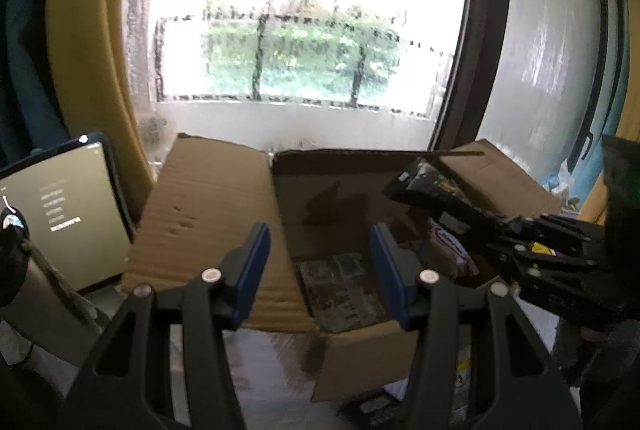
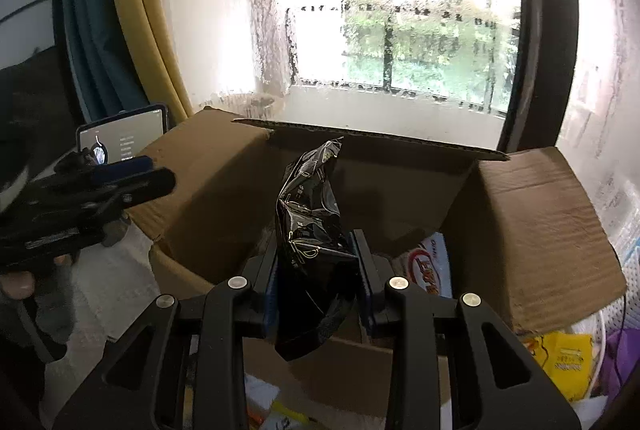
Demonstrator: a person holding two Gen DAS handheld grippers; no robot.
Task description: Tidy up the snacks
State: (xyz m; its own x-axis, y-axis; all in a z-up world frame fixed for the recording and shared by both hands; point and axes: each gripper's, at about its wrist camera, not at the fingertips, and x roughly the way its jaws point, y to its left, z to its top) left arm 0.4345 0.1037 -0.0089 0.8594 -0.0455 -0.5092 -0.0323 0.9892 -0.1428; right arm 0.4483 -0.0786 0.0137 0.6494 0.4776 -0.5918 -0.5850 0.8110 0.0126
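In the right wrist view my right gripper point(image 2: 315, 242) is shut on a shiny black snack bag point(image 2: 310, 213), which hangs upright over the open cardboard box point(image 2: 520, 230). A white packet with a red logo point(image 2: 432, 266) lies inside the box. In the left wrist view my left gripper point(image 1: 320, 230) is open with nothing between its blue pads point(image 1: 252, 262), held over the box's near left corner point(image 1: 360, 350). There the right gripper point(image 1: 460, 209) reaches in from the right with the black bag point(image 1: 432, 177). A flat dark packet point(image 1: 344, 290) lies on the box floor.
A lit tablet point(image 1: 72, 213) leans at the left beside yellow and blue curtains. A large window is behind the box. A yellow packet point(image 2: 564, 358) and other loose wrappers lie outside the box at the right. The box flaps point(image 1: 200, 222) stand spread outward.
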